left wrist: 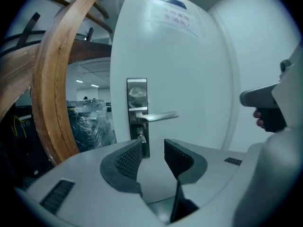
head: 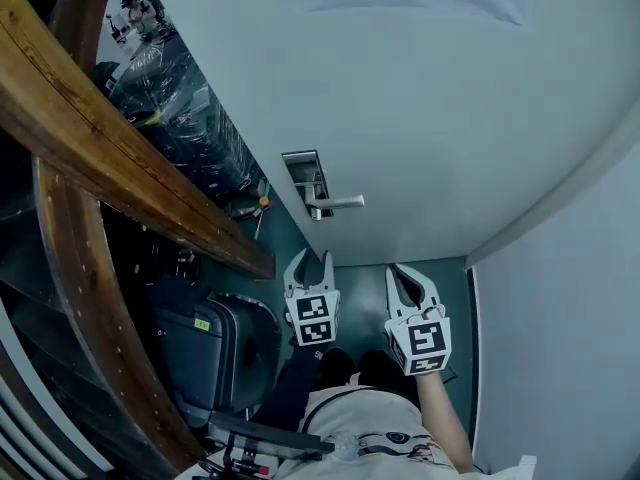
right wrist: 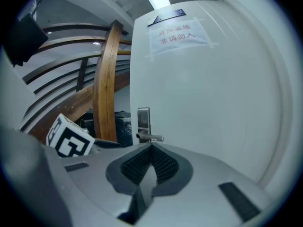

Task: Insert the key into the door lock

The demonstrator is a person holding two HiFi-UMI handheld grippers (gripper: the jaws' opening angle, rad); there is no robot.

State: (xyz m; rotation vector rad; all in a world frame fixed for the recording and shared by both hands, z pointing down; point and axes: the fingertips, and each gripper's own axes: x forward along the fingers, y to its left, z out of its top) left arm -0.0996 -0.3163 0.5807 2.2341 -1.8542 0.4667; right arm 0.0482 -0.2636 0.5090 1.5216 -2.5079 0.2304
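Note:
The white door carries a steel lock plate with a lever handle pointing right. In the left gripper view a small piece that looks like the key sticks out of the lock plate just below the handle. My left gripper hangs a short way back from the plate, open, with nothing between its fingers. My right gripper is level with it on the right, its tips touching and nothing visible in them; it faces the door to the right of the handle.
Curved wooden beams run along the left, with plastic-wrapped goods behind them. A dark suitcase stands at my lower left. A white wall closes the right side. A paper notice is taped high on the door.

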